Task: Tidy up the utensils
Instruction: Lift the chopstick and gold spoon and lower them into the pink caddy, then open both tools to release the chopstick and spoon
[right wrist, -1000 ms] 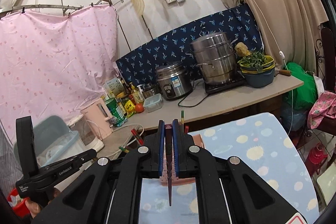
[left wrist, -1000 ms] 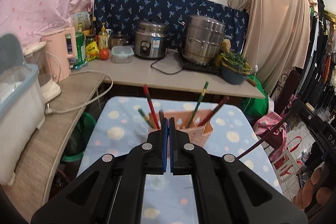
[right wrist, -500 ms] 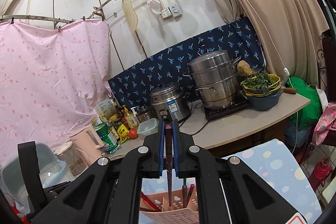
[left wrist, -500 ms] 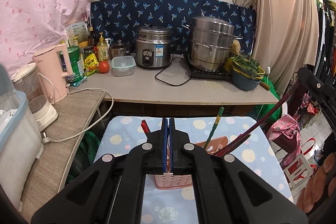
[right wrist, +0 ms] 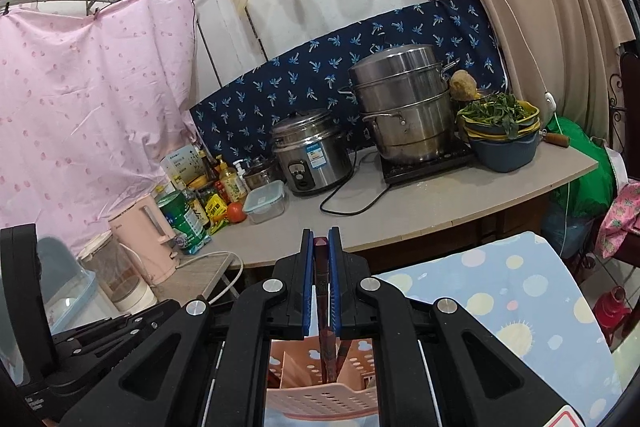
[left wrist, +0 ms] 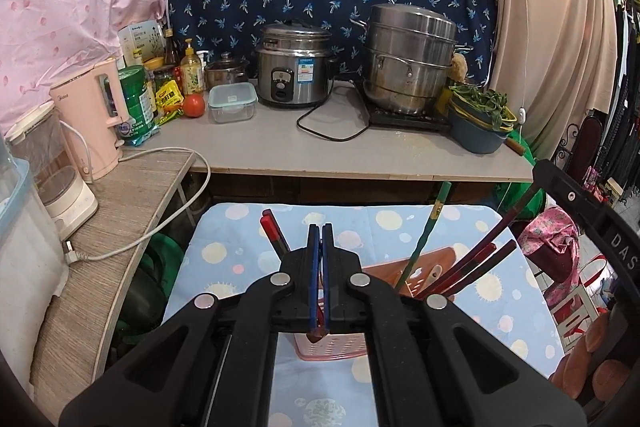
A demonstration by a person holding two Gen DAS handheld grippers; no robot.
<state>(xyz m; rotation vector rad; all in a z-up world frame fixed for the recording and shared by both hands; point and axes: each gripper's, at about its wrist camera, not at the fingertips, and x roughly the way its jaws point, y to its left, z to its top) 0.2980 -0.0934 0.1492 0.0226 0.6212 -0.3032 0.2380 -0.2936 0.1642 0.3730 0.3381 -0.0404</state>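
A pink perforated utensil basket (left wrist: 332, 347) stands on the blue spotted tablecloth (left wrist: 500, 291). It holds a red chopstick (left wrist: 274, 231), a green one (left wrist: 428, 235) and dark red ones (left wrist: 480, 263). My left gripper (left wrist: 319, 267) hovers right over the basket, pads pressed together, with nothing clearly held. My right gripper (right wrist: 320, 283) is shut on a dark red chopstick (right wrist: 326, 355) whose lower end hangs inside the basket (right wrist: 320, 399). The left wrist view shows the right gripper (left wrist: 540, 183) at the right edge, its chopstick (left wrist: 500, 231) slanting down into the basket.
Behind the table runs a grey counter (left wrist: 360, 159) with a rice cooker (left wrist: 292, 71), a steel steamer (left wrist: 408, 59), a bowl of greens (left wrist: 476, 119) and a loose cable. A wooden side shelf (left wrist: 120, 219) with a pink kettle (left wrist: 92, 119) lies left. Clothes hang at the right.
Both grippers have moved forward toward the counter and a little down, ending over the basket. The right gripper's chopstick now hangs with its lower end inside the basket. Both stay shut.
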